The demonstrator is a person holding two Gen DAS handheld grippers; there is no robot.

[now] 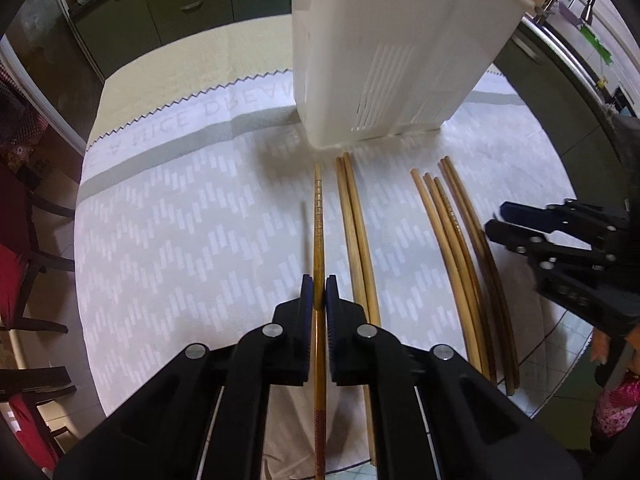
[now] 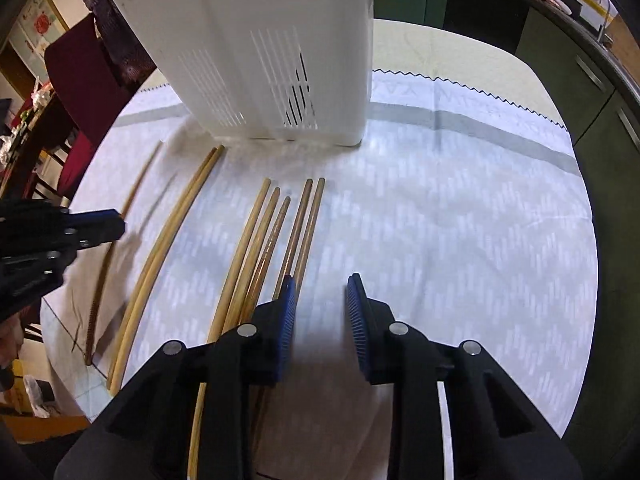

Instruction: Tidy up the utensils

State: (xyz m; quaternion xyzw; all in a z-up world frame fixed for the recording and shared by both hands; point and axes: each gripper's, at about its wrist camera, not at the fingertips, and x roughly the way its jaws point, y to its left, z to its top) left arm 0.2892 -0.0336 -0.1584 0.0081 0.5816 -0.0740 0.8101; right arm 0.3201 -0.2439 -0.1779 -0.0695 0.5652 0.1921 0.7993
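Gripping one dark chopstick (image 1: 319, 240), the left tool (image 1: 319, 292) was clamped; right tool (image 2: 321, 292) stood parted, empty, beside five chopsticks (image 2: 276, 232) before the white holder (image 2: 260, 60).

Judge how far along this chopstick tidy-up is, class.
Done: little that shows; the white holder's inside is hidden. In hand: the left gripper pinches one dark chopstick. Left: seven chopsticks on the cloth; the right gripper stands open beside them.

chopsticks (image 1: 354, 216): smooth wood
holder (image 1: 384, 52): white matt plastic
cloth (image 1: 180, 220): soft woven fabric under the holder
pads (image 2: 356, 316): blue ridged
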